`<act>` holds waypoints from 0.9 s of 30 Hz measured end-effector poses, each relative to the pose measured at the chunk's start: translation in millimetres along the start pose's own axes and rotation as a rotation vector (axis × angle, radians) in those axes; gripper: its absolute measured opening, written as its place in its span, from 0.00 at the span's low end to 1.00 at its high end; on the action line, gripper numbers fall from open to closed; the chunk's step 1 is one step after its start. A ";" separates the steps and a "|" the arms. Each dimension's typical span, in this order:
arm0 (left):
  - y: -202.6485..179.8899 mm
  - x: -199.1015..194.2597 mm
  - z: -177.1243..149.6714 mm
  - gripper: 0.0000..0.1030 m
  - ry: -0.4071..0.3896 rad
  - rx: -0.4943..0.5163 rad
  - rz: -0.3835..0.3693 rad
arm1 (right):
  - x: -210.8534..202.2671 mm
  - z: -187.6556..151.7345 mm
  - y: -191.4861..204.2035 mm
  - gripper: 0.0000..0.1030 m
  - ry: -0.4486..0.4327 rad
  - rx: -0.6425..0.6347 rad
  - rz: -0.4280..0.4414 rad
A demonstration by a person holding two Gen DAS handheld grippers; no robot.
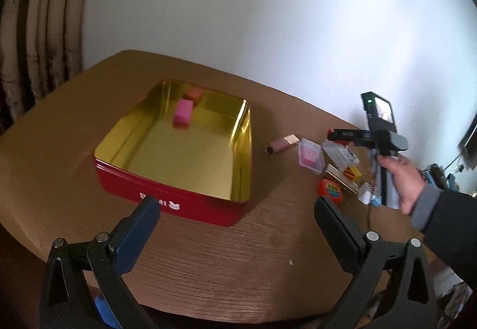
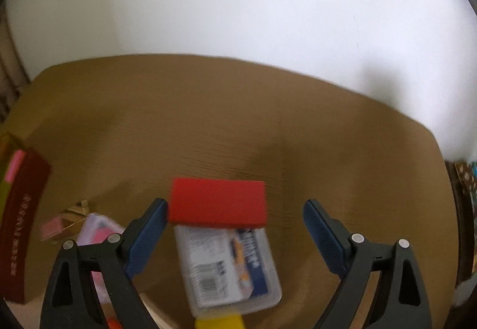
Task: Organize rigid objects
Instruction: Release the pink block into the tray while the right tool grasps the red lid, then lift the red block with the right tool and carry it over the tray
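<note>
A red tin [image 1: 190, 203] with a gold inside stands open on the brown table; a pink block [image 1: 182, 114] and an orange-red block [image 1: 193, 95] lie in its far part. My left gripper [image 1: 237, 209] is open and empty, just in front of the tin. My right gripper [image 2: 235, 209] is open above a pile of small items; it also shows in the left wrist view [image 1: 337, 135], held over the pile. Between its fingers lie a red block [image 2: 217, 202] and a clear plastic box [image 2: 229, 266]. The tin's side [image 2: 23, 215] shows at the left.
Right of the tin lie a pink tube-like piece [image 1: 277, 147], a clear box with pink contents [image 1: 311, 156], a round orange item [image 1: 331, 190] and other small boxes. A yellow block [image 2: 219, 323] lies near the right camera. A curtain [image 1: 38, 30] hangs left; a white wall is behind.
</note>
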State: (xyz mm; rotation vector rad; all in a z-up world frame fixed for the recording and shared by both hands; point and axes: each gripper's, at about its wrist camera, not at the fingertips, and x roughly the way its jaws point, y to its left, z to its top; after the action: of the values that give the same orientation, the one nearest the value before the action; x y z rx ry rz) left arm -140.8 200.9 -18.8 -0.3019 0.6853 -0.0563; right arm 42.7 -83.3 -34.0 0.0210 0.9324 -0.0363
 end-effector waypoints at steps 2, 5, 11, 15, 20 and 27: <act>0.5 -1.9 -2.0 0.99 0.000 -0.007 -0.010 | -1.7 0.1 -5.6 0.82 -0.030 0.019 0.021; 1.7 -0.7 -3.6 0.99 0.009 -0.014 -0.004 | -11.0 1.9 -14.0 0.61 -0.069 0.057 -0.005; -1.7 -5.0 -7.3 0.99 0.007 -0.010 0.004 | -52.9 14.2 -24.0 0.60 -0.138 0.094 0.025; -7.4 -8.9 -10.9 0.99 0.007 -0.018 0.010 | -101.1 18.7 -14.1 0.60 -0.203 0.046 -0.007; -16.2 -23.1 -15.1 0.99 -0.025 0.023 0.052 | -164.4 28.1 -7.3 0.60 -0.270 0.045 -0.052; -16.4 -40.5 -24.1 0.99 -0.035 0.022 0.079 | -260.3 54.7 6.7 0.60 -0.372 0.043 -0.102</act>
State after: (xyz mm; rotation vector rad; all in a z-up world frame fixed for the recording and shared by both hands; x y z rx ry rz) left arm -186.6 185.1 -6.8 -0.2536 0.6605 0.0169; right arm -68.0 -72.7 207.7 0.0059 0.5604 -0.1502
